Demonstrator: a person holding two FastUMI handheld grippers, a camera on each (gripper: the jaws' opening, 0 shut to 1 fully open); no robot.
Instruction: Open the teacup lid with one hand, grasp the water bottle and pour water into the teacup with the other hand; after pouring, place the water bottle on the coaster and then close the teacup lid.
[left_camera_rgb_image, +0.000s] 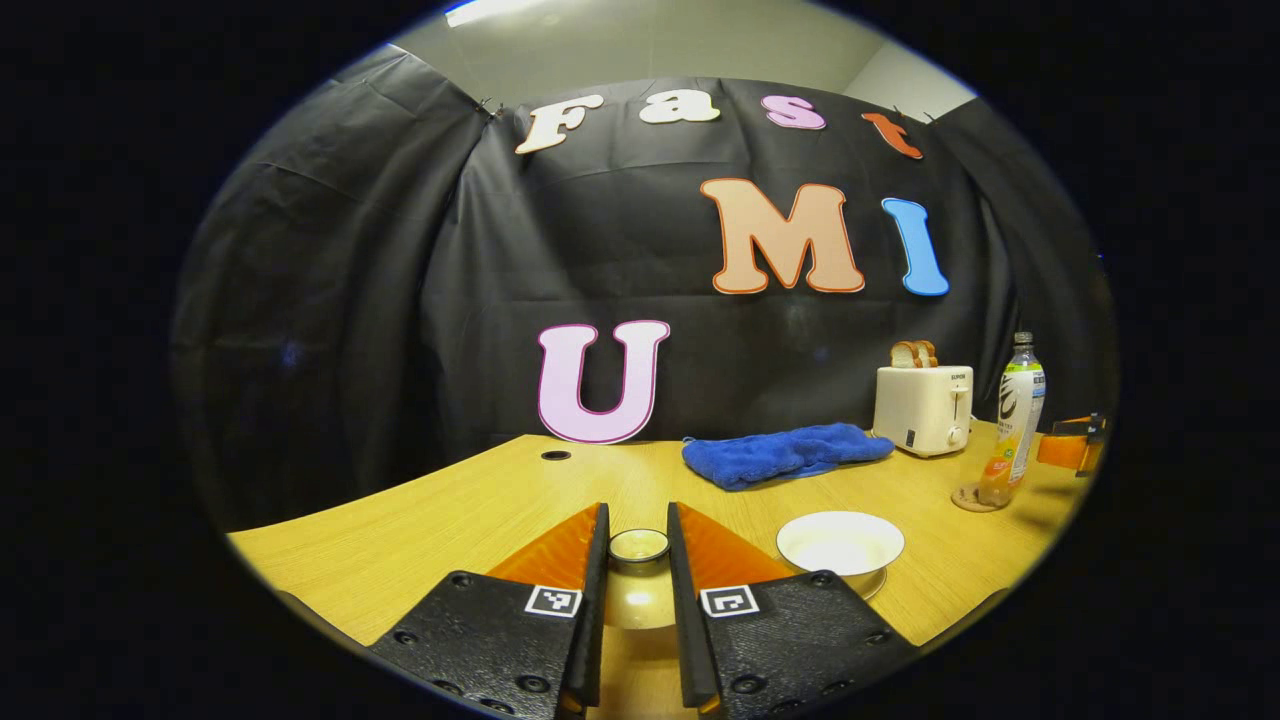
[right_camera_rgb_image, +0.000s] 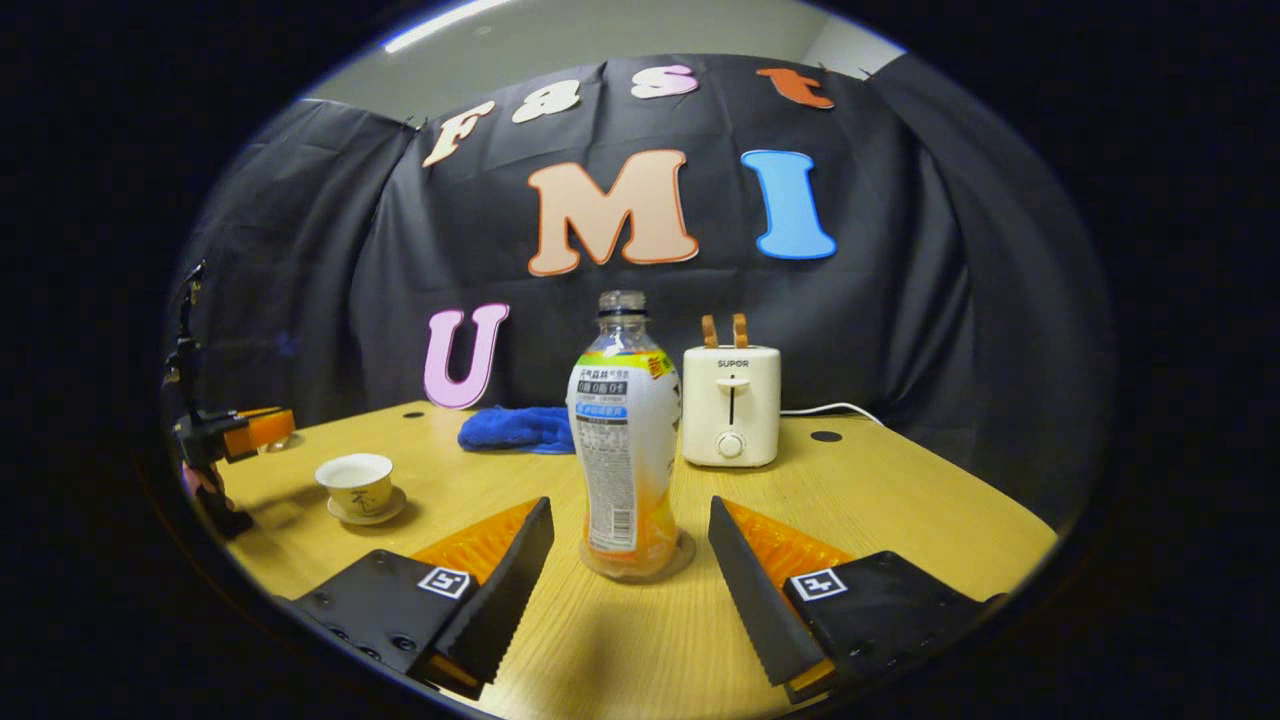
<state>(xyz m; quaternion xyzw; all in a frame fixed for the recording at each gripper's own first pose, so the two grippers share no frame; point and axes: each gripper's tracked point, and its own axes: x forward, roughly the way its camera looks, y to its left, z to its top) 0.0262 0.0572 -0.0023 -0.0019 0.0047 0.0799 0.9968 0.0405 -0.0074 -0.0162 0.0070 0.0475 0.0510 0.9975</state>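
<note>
On the wooden table (right_camera_rgb_image: 900, 500) the water bottle (right_camera_rgb_image: 622, 440) is standing upright on the round coaster (right_camera_rgb_image: 682, 553), cap off as far as I can tell, some orange liquid at the bottom. In the right gripper view the right gripper (right_camera_rgb_image: 630, 560) has its jaws spread wide, one finger on each side of the bottle and neither one touching it, so it's holding nothing. Behind the bottle there's a white toaster (right_camera_rgb_image: 730, 405) with two slices of bread sticking up, and a blue towel (right_camera_rgb_image: 515, 428) to its left.

The teacup (right_camera_rgb_image: 360, 485) sits on its saucer (right_camera_rgb_image: 385, 514) over on the left of that view with no lid on it. The left gripper view shows why: the left gripper (left_camera_rgb_image: 638, 560) has its fingers pulled in narrow around the teacup lid (left_camera_rgb_image: 640, 590), gripping it by the knob on top, just left of the open cup (left_camera_rgb_image: 840, 542). I can't really tell if the lid is resting on the table or held a bit above it

From that side the bottle (left_camera_rgb_image: 1012, 425) is well off to the right, near the toaster (left_camera_rgb_image: 922, 408)
</note>
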